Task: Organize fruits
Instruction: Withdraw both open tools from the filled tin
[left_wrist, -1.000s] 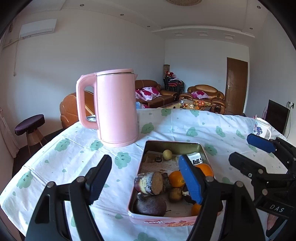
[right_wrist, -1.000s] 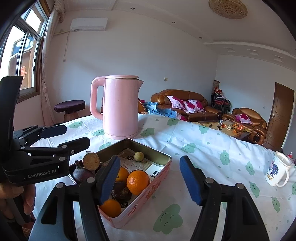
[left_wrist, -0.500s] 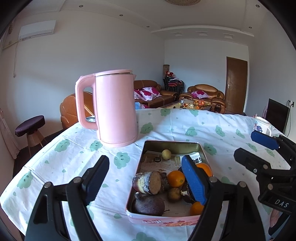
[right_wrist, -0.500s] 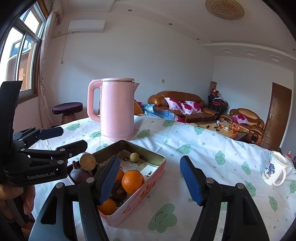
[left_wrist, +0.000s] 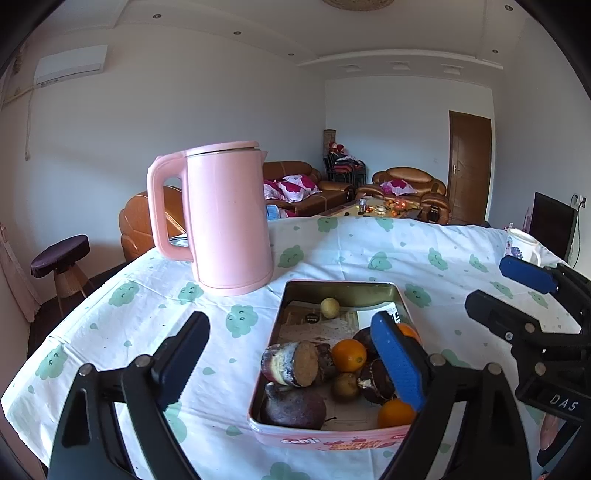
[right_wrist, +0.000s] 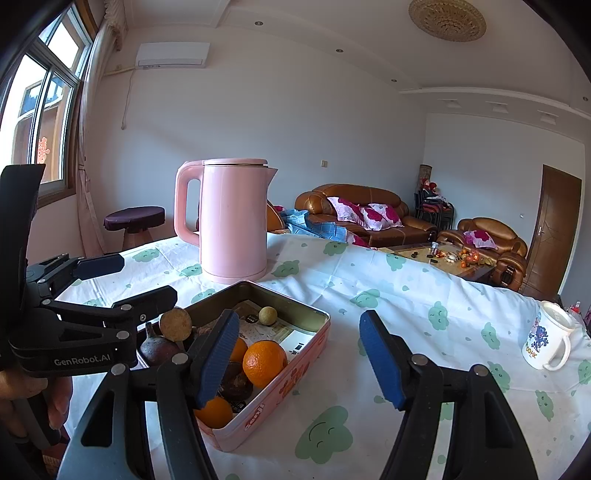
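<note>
A pink rectangular tin sits on the tablecloth. It holds oranges, a cut brown root, dark round fruits and a small yellow fruit. My left gripper is open and empty, above the tin's near left part. My right gripper is open and empty, over the tin's right rim and the cloth. Each gripper shows in the other's view: the right one, the left one.
A tall pink kettle stands just behind the tin. A white mug stands at the far right of the table. The table edge falls away on the left. Sofas, a stool and a low table are beyond.
Both grippers have drawn back and risen slightly, so the tin and kettle sit a little farther off. Both stay open and empty. The fruits have not moved.
</note>
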